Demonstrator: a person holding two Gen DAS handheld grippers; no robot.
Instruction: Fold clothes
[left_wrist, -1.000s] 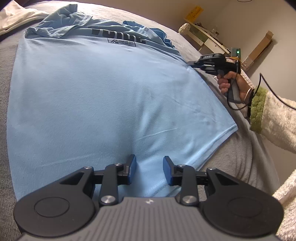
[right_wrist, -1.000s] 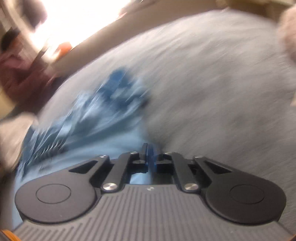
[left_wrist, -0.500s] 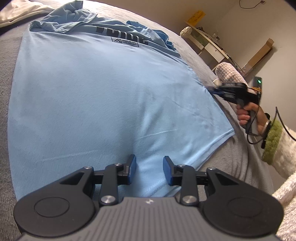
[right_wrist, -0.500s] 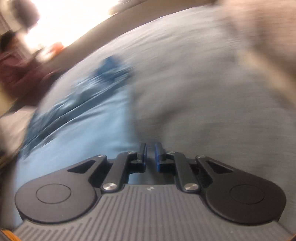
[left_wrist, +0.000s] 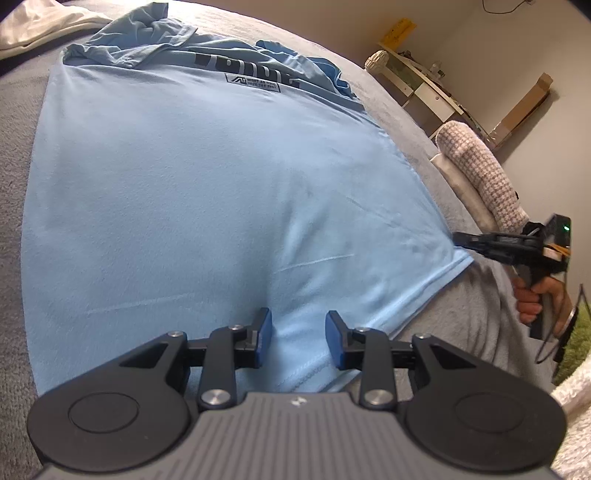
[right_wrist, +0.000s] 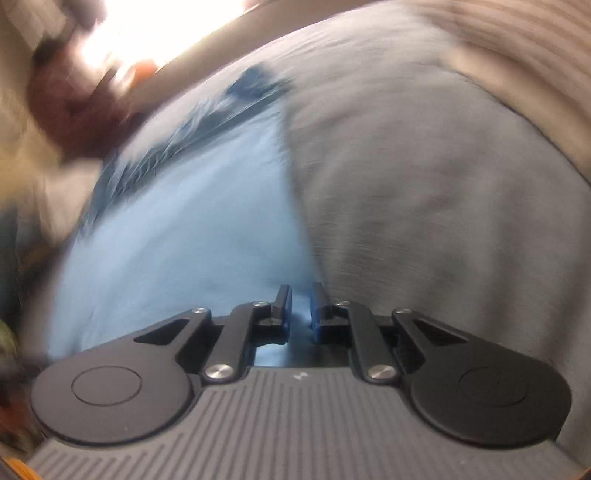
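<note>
A light blue T-shirt (left_wrist: 207, 192) lies spread flat on a grey bed cover (left_wrist: 476, 317), with dark lettering and bunched sleeves at its far end. My left gripper (left_wrist: 297, 339) is open and hovers over the shirt's near hem. My right gripper (left_wrist: 458, 238) shows at the shirt's right bottom corner in the left wrist view. In the blurred right wrist view it (right_wrist: 300, 308) has a narrow gap between its fingers, with the shirt's edge (right_wrist: 184, 236) showing in that gap. Whether cloth is pinched is unclear.
A knitted grey-white pillow (left_wrist: 480, 173) lies along the bed's right edge. A shelf (left_wrist: 417, 81) and a cardboard piece (left_wrist: 524, 107) stand by the far wall. White cloth (left_wrist: 40, 26) lies at the far left. The grey cover (right_wrist: 424, 192) fills the right wrist view's right half.
My right gripper has moved down along the shirt's right edge, from near the sleeve to the bottom corner, and its fingers have parted slightly. My left gripper has stayed at the hem.
</note>
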